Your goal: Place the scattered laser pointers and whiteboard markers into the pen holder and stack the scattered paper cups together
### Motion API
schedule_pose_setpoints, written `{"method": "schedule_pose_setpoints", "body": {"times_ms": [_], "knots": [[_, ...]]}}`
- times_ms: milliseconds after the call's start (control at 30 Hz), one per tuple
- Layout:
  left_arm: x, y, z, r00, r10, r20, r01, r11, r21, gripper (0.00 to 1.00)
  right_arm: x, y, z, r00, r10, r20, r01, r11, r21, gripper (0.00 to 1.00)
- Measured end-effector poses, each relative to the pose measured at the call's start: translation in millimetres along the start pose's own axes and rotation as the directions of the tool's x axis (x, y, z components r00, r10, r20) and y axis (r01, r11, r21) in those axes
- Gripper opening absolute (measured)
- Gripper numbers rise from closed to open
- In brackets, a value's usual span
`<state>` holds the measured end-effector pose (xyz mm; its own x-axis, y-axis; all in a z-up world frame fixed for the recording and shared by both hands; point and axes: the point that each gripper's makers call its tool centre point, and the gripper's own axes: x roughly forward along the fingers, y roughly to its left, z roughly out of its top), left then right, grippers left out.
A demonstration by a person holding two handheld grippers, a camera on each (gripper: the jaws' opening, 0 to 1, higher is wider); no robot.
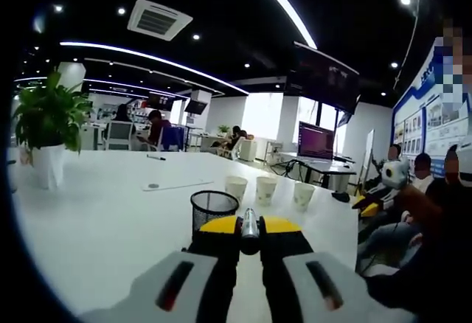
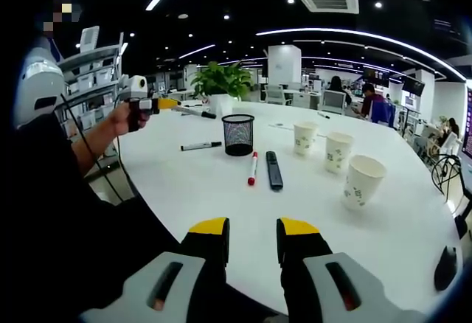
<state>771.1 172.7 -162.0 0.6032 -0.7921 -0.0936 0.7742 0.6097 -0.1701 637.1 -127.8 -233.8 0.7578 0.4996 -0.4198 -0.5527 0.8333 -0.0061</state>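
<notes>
My left gripper (image 1: 249, 228) is shut on a slim whiteboard marker (image 1: 250, 226) that points forward, just short of the black mesh pen holder (image 1: 214, 209). In the right gripper view that left gripper (image 2: 171, 105) hovers over the table's far left edge in a person's hand, with the marker (image 2: 195, 112) sticking out. My right gripper (image 2: 253, 240) is open and empty near the table edge. Ahead of it lie a red marker (image 2: 253, 168), a black laser pointer (image 2: 273, 169) and a black-capped marker (image 2: 200, 146) beside the pen holder (image 2: 238, 134). Three paper cups (image 2: 305, 137) (image 2: 338, 151) (image 2: 363, 181) stand apart.
A potted plant (image 2: 221, 83) stands on the white table (image 2: 221, 205) behind the holder. Another pen (image 1: 155, 158) and a flat sheet (image 1: 177, 184) lie farther off. A dark object (image 2: 445, 268) sits at the table's right edge. People sit at the right (image 1: 420, 183).
</notes>
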Motion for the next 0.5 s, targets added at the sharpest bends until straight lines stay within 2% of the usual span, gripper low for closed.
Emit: {"method": "schedule_pose_setpoints", "body": {"times_ms": [500], "knots": [[8.3, -0.1, 8.8, 1.000, -0.018, -0.002, 0.018, 1.000, 0.006, 0.12, -0.5, -3.7, -0.1, 1.000, -0.003, 0.002, 0.003, 1.000, 0.003, 0.29]]}}
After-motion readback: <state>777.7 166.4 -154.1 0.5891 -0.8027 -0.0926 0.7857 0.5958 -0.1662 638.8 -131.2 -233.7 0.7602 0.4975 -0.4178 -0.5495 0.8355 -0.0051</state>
